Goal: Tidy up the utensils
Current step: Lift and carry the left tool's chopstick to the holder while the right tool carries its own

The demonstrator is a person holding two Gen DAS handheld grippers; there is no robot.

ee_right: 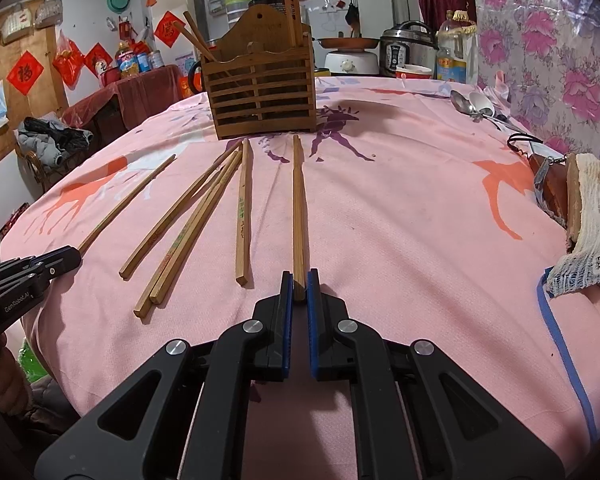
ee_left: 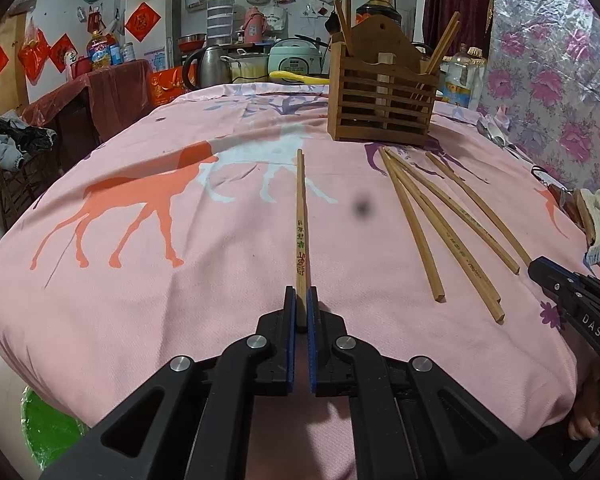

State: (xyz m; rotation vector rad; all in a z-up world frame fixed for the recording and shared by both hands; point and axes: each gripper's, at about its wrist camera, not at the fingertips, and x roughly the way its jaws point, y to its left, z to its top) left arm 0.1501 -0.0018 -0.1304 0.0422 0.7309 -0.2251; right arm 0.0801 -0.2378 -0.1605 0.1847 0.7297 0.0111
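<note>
Chopsticks lie spread on the pink surface (ee_left: pixel 148 300) before the wooden holder (ee_left: pixel 382 100), which already has a few standing in it. The left gripper (ee_left: pixel 301 300) is clamped on the near end of one chopstick (ee_left: pixel 300 216) lying apart at the left. The right gripper (ee_right: pixel 299 284) pinches the rightmost chopstick (ee_right: pixel 298 208) by its near end. Four loose chopsticks (ee_right: pixel 188 224) rest between them.

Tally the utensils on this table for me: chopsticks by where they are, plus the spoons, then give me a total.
Chopsticks pinched in a hand-held gripper: 2, one in the left hand-held gripper, one in the right hand-held gripper
Chopsticks loose on the cloth: 4
Chopsticks standing in the wooden holder: 4
Spoons: 2
Total: 12
</note>
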